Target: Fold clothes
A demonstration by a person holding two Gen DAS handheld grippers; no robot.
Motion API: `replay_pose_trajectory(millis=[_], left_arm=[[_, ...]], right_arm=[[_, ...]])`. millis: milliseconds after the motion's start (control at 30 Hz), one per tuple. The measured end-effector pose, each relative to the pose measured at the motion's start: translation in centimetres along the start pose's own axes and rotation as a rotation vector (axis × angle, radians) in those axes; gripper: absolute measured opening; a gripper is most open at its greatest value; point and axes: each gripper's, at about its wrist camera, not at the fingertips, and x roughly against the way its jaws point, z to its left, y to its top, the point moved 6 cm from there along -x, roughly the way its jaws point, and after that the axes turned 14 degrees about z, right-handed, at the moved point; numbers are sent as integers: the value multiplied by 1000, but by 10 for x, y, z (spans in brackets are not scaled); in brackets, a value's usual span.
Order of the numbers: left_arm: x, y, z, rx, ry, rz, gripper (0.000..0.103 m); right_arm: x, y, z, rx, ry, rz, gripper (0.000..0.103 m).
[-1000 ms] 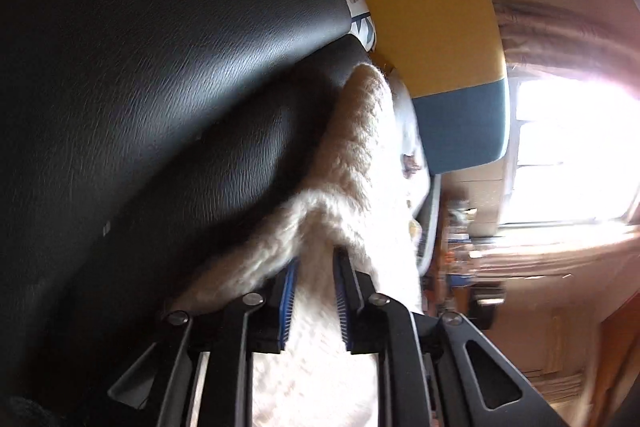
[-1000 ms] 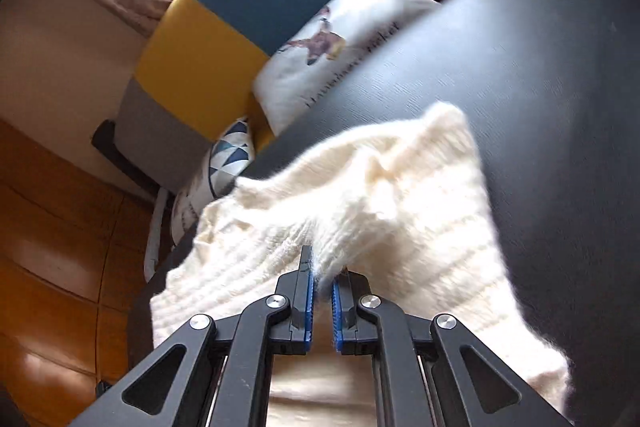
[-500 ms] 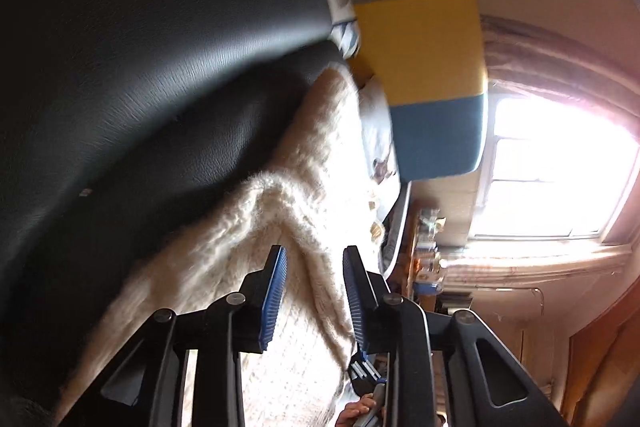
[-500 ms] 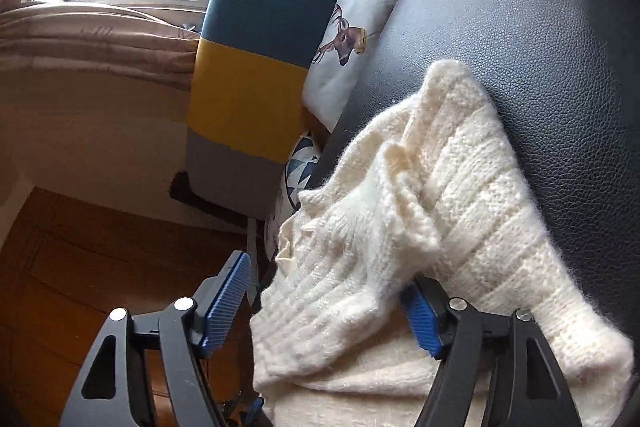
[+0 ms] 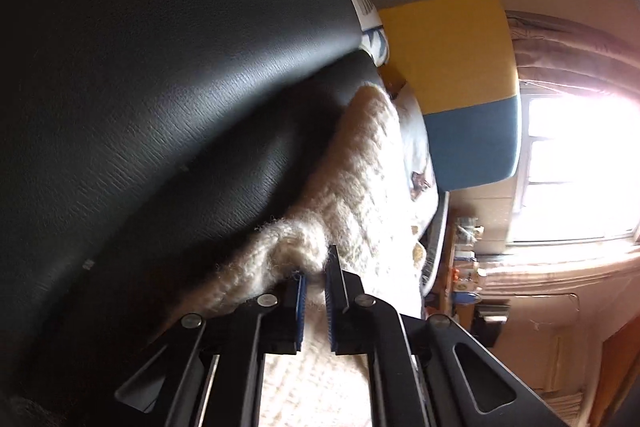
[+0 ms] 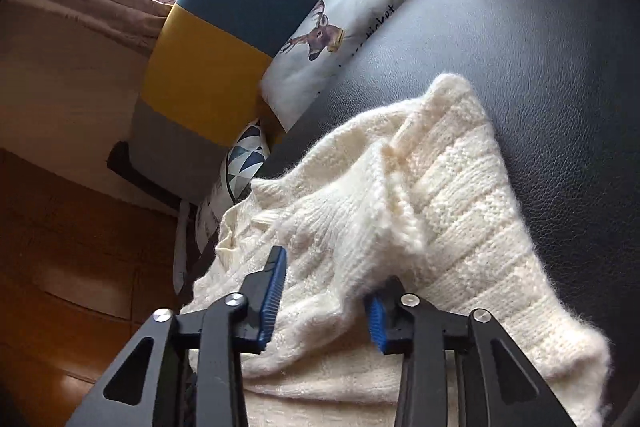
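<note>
Lying on a black grained-leather seat [image 6: 560, 39]: one cream knitted sweater [image 6: 452, 211], fuzzy, ribbed in broad bands, bunched into soft folds; left gripper [image 5: 315, 275], black with blue ridged pads, pinched on a raised fold of the knit, which rises just ahead of its fingertips and runs away beyond them; right gripper [image 6: 326, 291] spread wide, a rumpled fold lying between its fingers, the right pad partly buried under wool; beyond the fingers, a chair back [image 6: 224, 39] in teal, yellow and grey panels, and a white deer-print cushion [image 6: 332, 39]; sweater's near edge cut off below both views; window glare washes out detail.
</note>
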Motion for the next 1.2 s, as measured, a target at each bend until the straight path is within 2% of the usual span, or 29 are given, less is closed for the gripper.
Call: replay_pose_trajectory(millis=[67,133,233,267,333,367,400,433,467,567,600,700,767,833,900,933,967,1033,1200], left_arm=[[3,-2,0,-47,43,-12,6],[2,-7,2,-79,85,-8,5],[3,-10,-2,-119,132,-13,5],[3,-11,-3,-130,146,-13,5],[2,-10,-5,-142,158,-6,5],[0,-8,-6,-135,143,5,5],[-1,-6,-6,-123,131,13,6],[-1,-8,-1,-111,119,19,6],[1,-11,6,-100,105,25,6],[3,-16,18,-79,75,38,6],[4,-16,18,-77,72,41,6],[16,-17,31,-77,68,52,6],[23,-15,37,-82,74,55,6],[25,-14,35,-84,79,55,6],[30,-17,34,-85,80,55,6],[33,-19,34,-85,82,54,6],[35,-20,34,-86,84,53,6],[37,-21,30,-95,110,42,8],[40,-23,21,-129,164,24,6]], right_arm=[[15,-4,11,72,-13,-43,34],[18,-10,12,131,-67,-46,34],[3,-18,-22,67,-138,19,34],[1,-18,-33,40,-120,20,25],[5,-16,-42,-6,-35,-19,26],[8,-15,-44,-30,12,-34,36],[11,-14,-46,-52,59,-47,52],[12,-13,-44,-68,103,-55,60],[13,-11,-42,-79,138,-60,72],[7,-6,-27,-59,154,-52,100],[5,-5,-23,-56,169,-55,103],[-5,-6,-17,-76,232,-38,103],[-5,-7,-15,-59,222,-27,103],[-8,-7,-24,-106,177,-32,94],[-10,-8,-32,-153,132,-36,27],[-12,-8,-37,-177,109,-39,11],[-13,-9,-41,-200,87,-41,7],[-12,-10,-46,-217,69,-50,7],[4,-19,-31,-95,-22,-56,7]])
